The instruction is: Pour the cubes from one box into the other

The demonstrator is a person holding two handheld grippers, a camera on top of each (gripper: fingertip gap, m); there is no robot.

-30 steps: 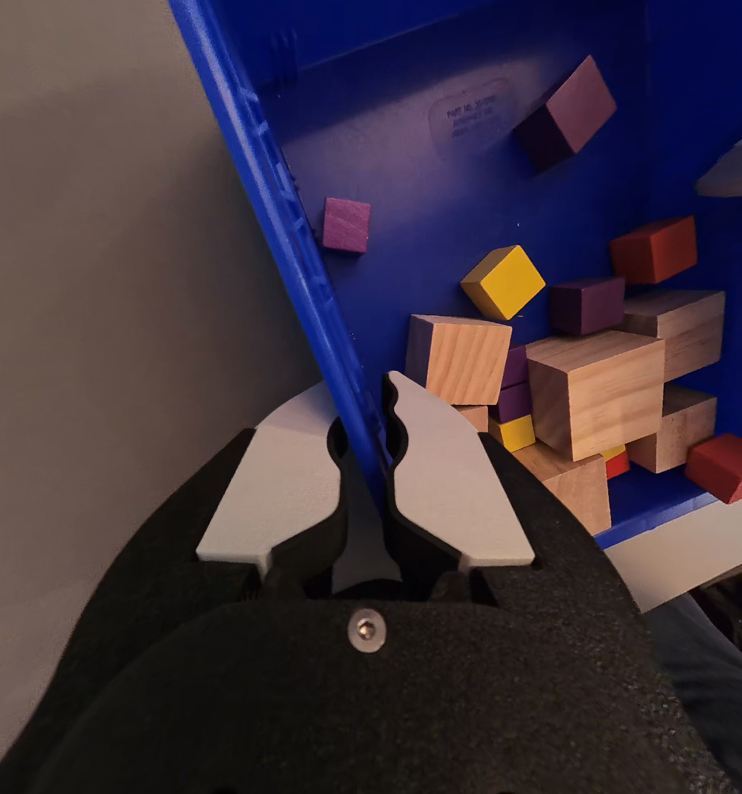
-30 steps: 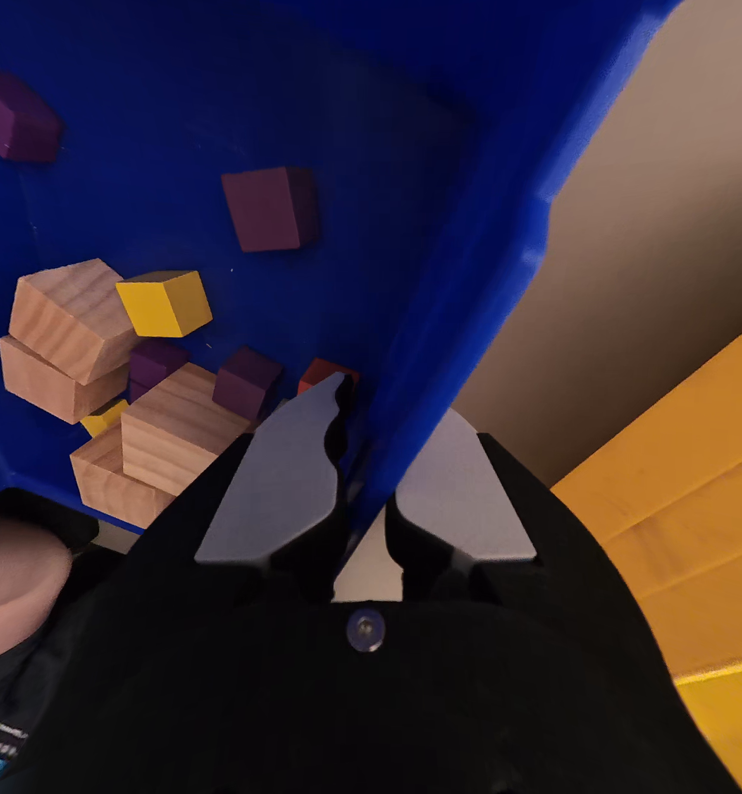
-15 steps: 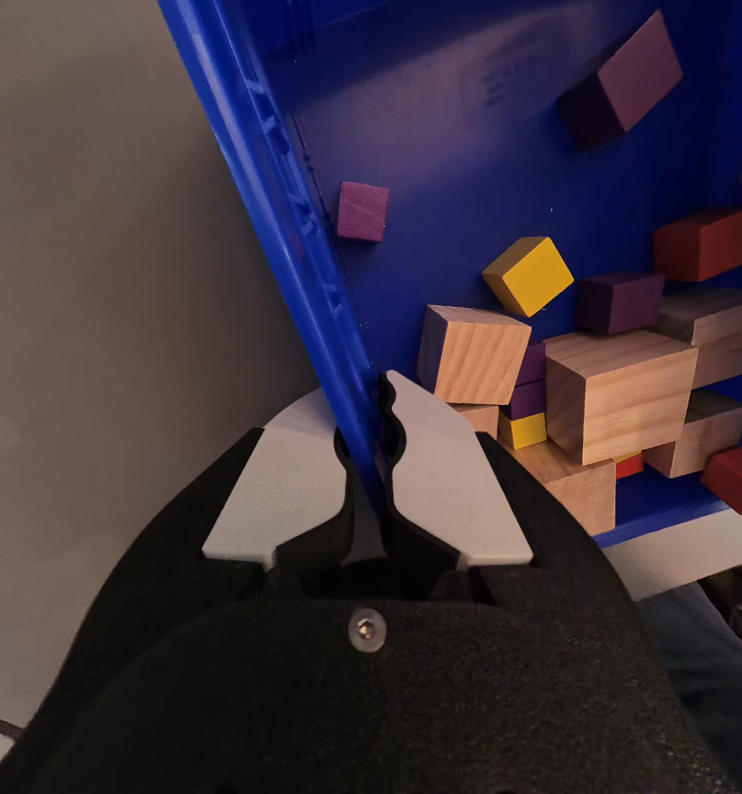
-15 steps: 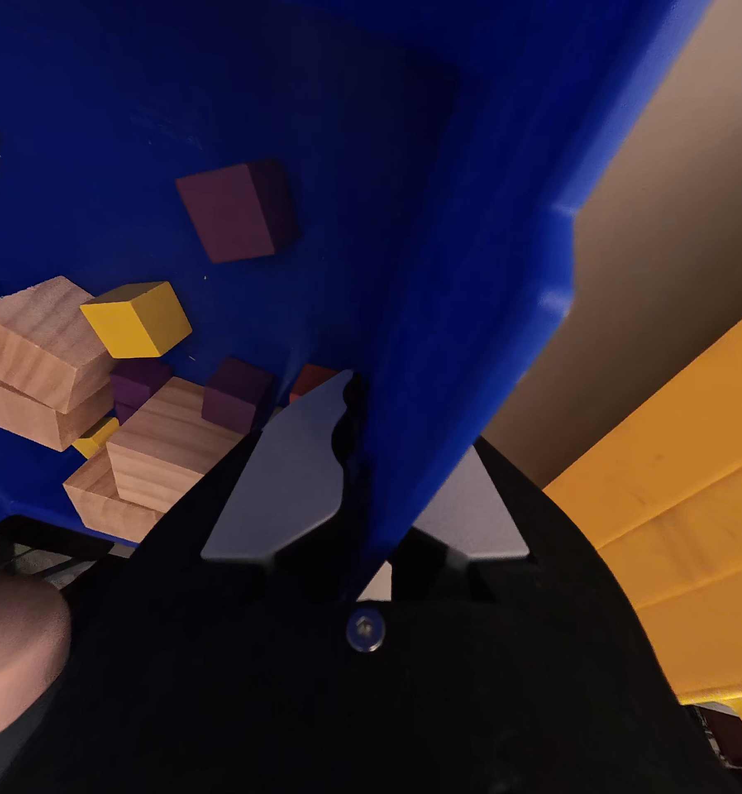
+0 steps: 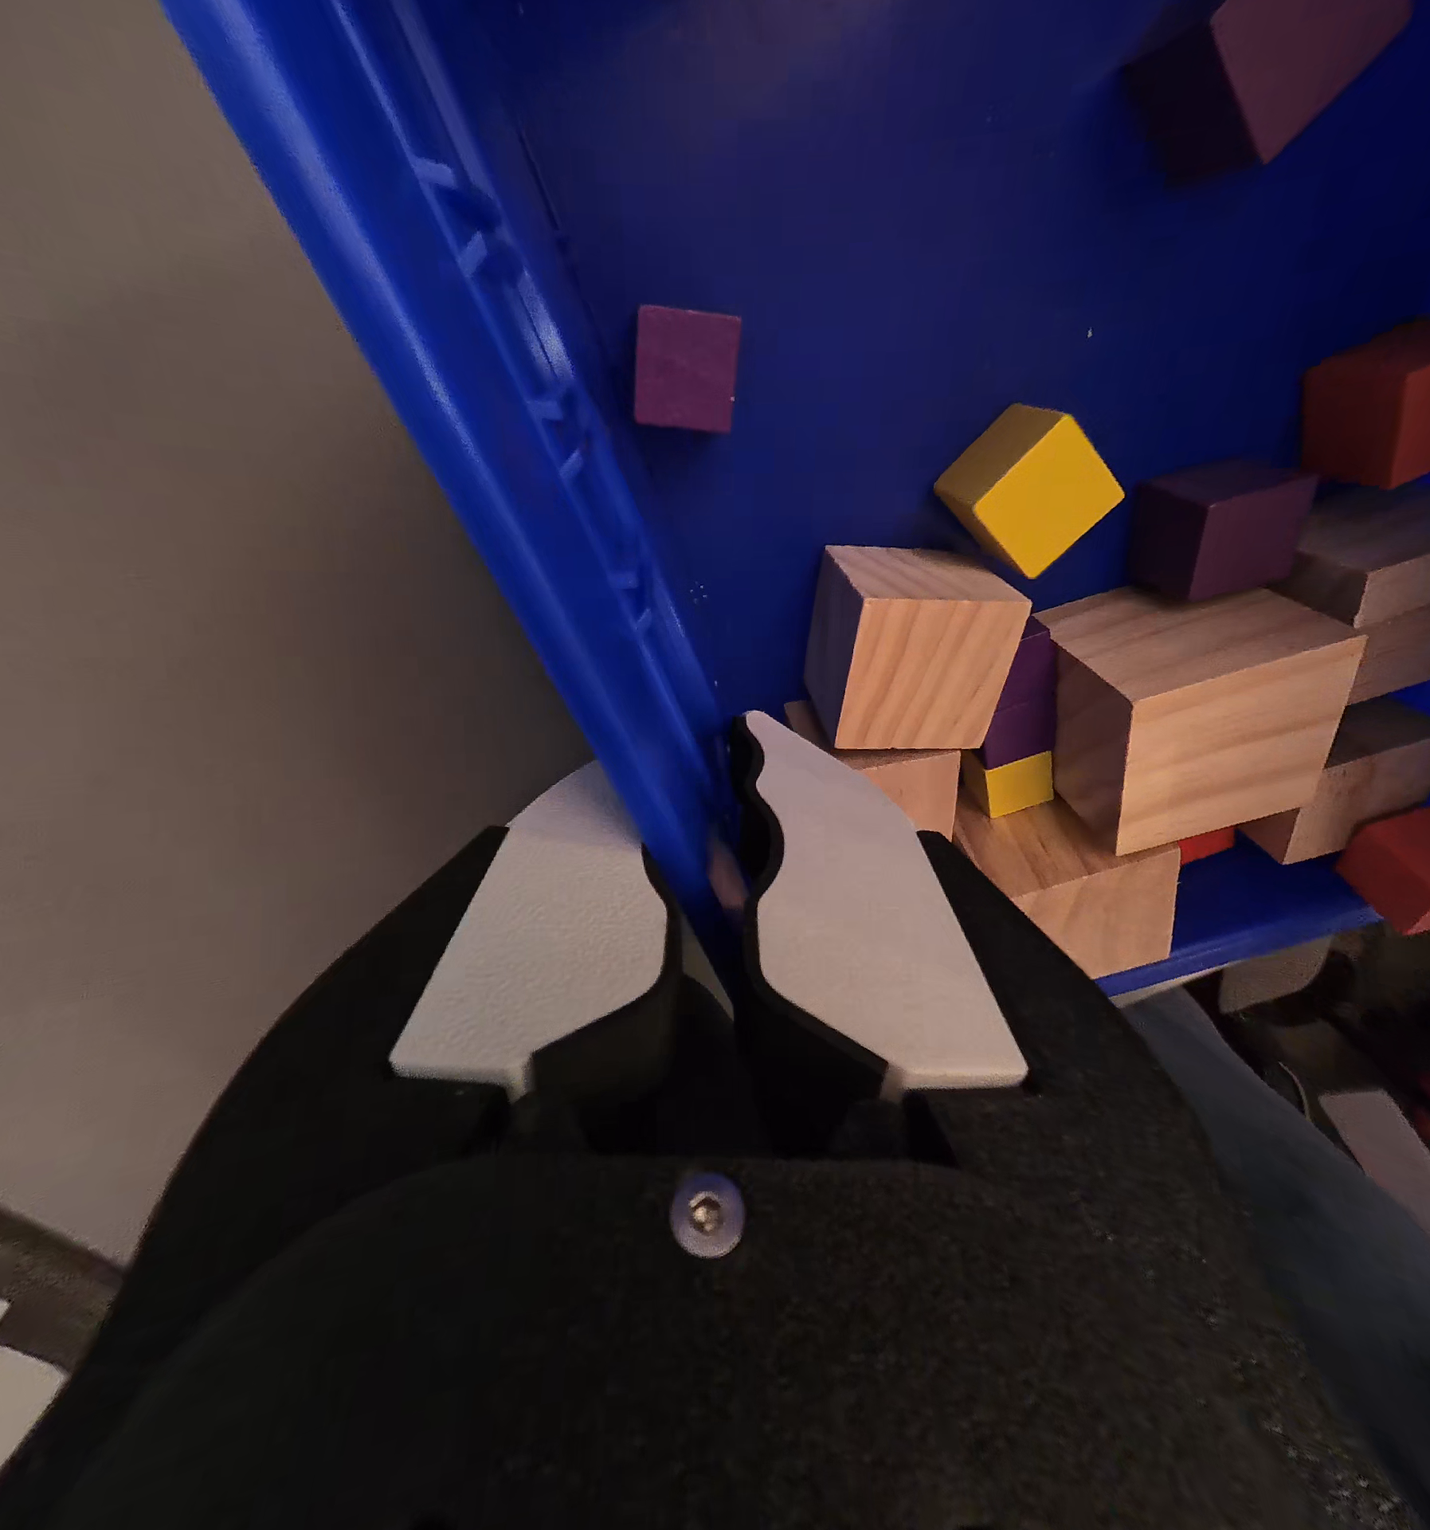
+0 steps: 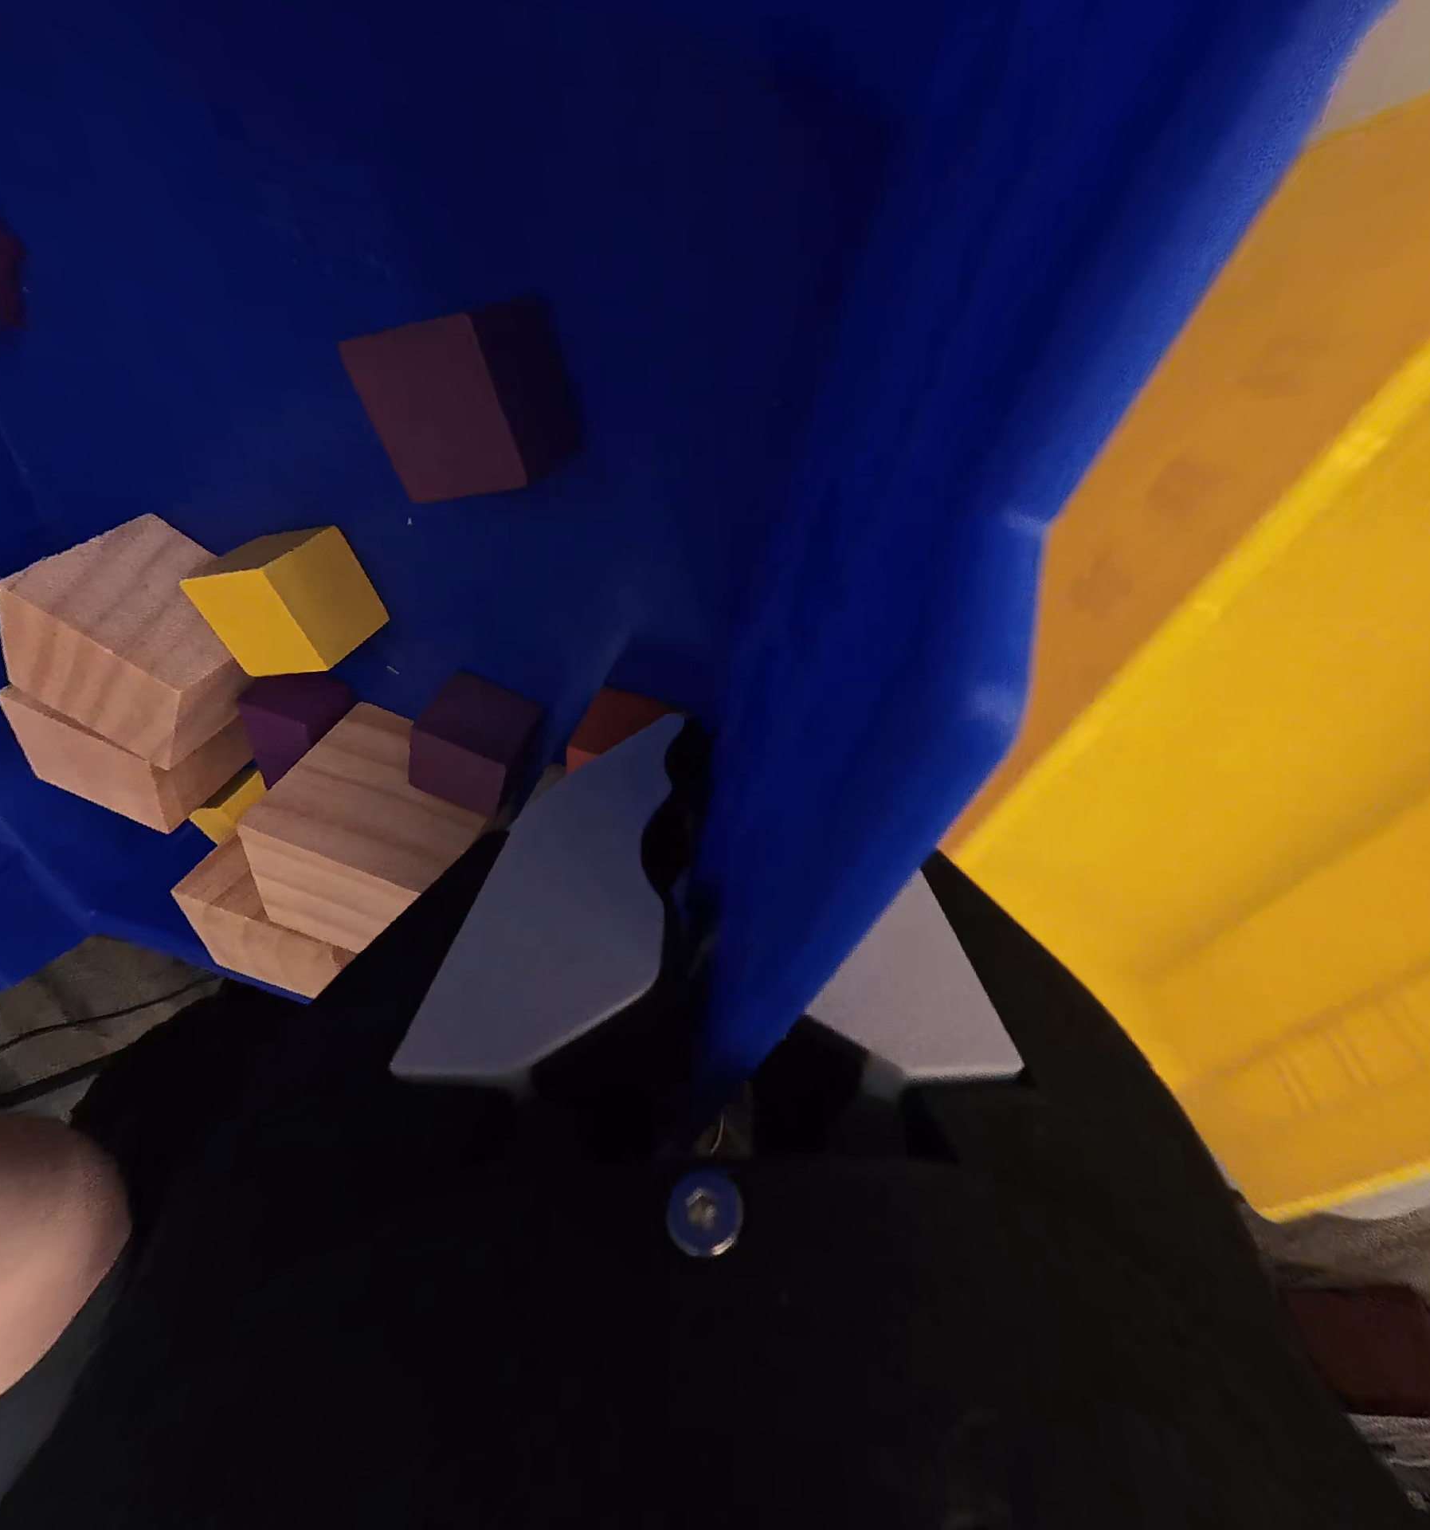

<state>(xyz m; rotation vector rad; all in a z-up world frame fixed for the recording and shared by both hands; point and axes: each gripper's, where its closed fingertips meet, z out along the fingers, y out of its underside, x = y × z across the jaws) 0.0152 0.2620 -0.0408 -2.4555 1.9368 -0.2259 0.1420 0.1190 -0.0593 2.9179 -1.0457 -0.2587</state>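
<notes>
Claws first: the left claw is closed down on the left side wall of the deep-blue moulded plastic box, one finger outside and one inside; the right claw clamps the opposite wall the same way. The box is carried between them, tipped steeply so that its floor faces both cameras.

Contents have slid to the low near edge. Plain wooden cubes sit heaped there with a yellow painted cube, small purple cubes and red cubes. One flat purple square and a larger purple block rest higher on the floor, apart from the heap.

The receiving yellow plastic box lies just right of the blue wall in the right wrist view; its opening is not visible. No cube appears to have left the blue box, so pouring has yet to begin.

Recommendation: bring the low edge over the yellow opening before tipping further. Keep both grips level with each other, since a twisting wall could slip. Tilt slowly; the heavy wooden cubes will likely go in one rush.
</notes>
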